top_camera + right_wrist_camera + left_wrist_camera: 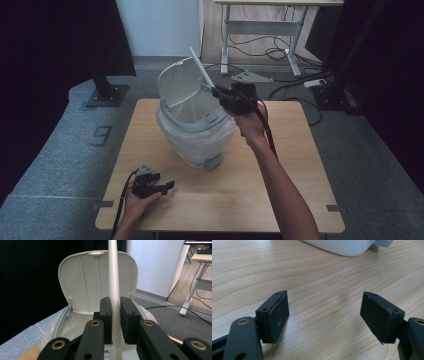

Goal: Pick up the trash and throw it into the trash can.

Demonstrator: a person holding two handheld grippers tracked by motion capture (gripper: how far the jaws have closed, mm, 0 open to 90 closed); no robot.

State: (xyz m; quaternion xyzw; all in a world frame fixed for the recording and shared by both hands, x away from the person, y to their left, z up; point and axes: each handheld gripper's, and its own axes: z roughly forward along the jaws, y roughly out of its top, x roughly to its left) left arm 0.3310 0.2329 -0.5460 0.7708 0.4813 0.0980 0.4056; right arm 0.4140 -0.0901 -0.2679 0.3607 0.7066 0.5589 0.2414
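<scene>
Table (280,200) with a white bin (192,125) near its far left, lid (97,280) up, bag liner in place. Right gripper (216,91) is over the bin's rim, jaws clamped on a thin white stick (201,67) that points up and away. Left gripper (167,186) rests on the table near the front edge, jaws apart, nothing between them. My read: stick picked up and at the bin; drop into the bin not yet done.

soft even light, dark vignetted corners, slightly blurred claw close-ups
</scene>
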